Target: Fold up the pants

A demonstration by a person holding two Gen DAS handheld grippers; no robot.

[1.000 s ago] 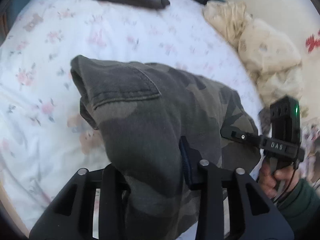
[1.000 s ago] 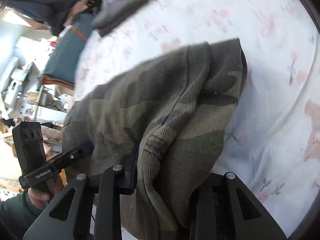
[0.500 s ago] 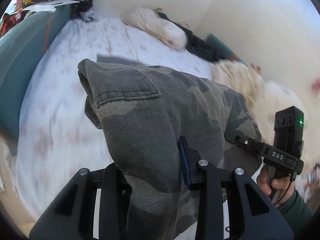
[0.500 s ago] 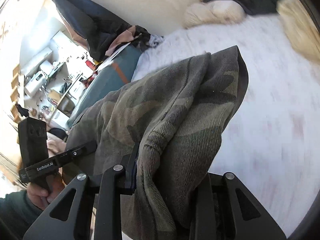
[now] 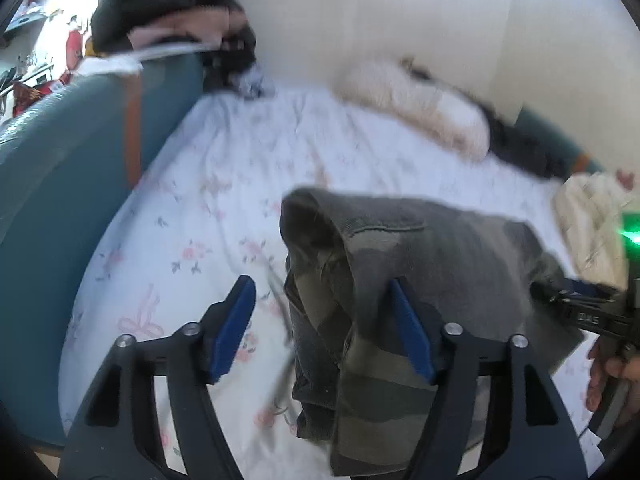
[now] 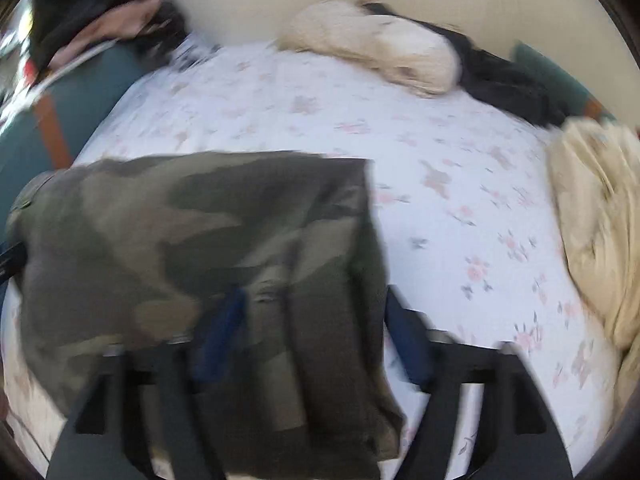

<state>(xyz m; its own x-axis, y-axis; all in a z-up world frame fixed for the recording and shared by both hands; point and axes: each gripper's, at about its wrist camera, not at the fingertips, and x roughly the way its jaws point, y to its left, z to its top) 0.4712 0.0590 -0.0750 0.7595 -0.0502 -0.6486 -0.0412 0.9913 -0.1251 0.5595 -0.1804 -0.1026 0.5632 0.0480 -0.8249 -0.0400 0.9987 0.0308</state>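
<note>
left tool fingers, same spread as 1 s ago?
No. The left tool has opened: its left finger now stands clear of the camouflage cotton pants, over the floral bedsheet.

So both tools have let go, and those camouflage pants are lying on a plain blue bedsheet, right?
Not quite: the bedsheet is white with small pink flowers, not plain blue, as the right wrist view shows. Both the left tool and right tool do stand open around the camouflage pants.

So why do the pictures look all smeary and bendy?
Right wrist view: the camera was moving, so the camo pants and the claw smear. Left wrist view: the claw looks sharper, but the pillow behind is blurry. Both views: the round lens curves the bed and darkens the corners.
</note>
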